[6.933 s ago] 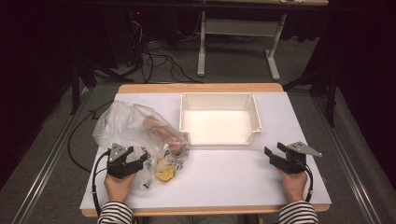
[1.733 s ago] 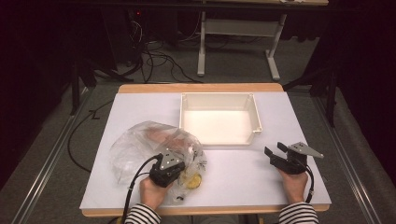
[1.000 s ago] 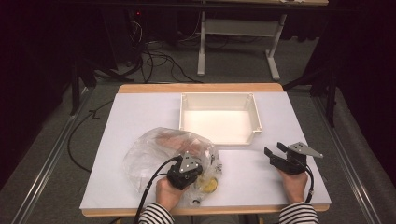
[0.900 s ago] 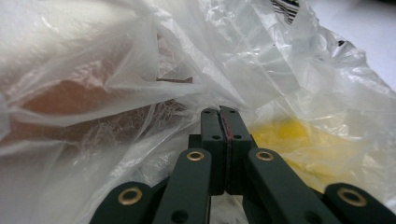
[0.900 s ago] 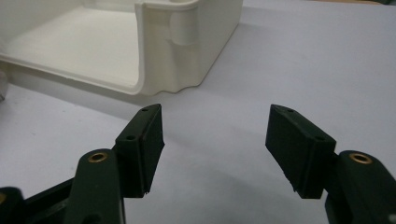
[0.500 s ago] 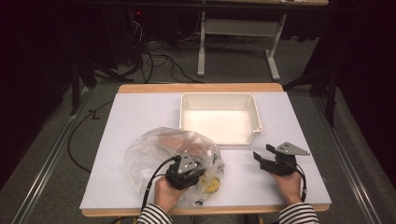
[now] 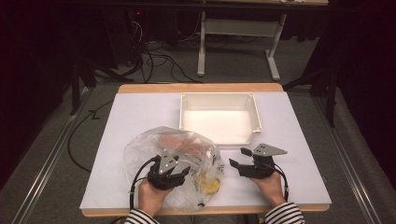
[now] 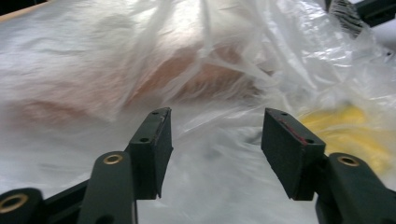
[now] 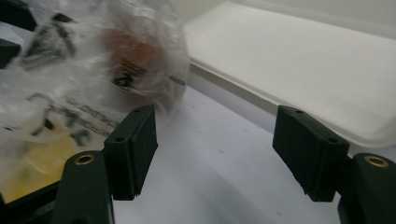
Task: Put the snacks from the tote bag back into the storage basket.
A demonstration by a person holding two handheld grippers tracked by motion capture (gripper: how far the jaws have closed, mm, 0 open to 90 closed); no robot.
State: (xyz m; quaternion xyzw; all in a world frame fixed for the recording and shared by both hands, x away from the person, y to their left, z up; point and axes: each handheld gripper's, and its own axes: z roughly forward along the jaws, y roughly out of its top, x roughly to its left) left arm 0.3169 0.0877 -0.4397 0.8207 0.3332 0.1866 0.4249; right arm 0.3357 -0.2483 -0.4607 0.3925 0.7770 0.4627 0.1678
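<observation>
On the white counter [image 7: 140, 116], the left hand-held gripper [image 7: 183, 173], jaws just opening and empty, sits over the clear plastic bag [image 7: 140, 154] of food, so the open, empty right hand-held gripper [image 7: 237, 158] should pinch loose film, not contents, before lifting toward the tray [image 7: 254, 112].

High view overhead facing forward-down; both gripper views close, sharing the plastic bag [image 7: 173, 158].

The black left gripper [image 7: 180, 171], its jaws just opening, stands beside the black right gripper [image 7: 239, 158], jaws wide apart.
</observation>
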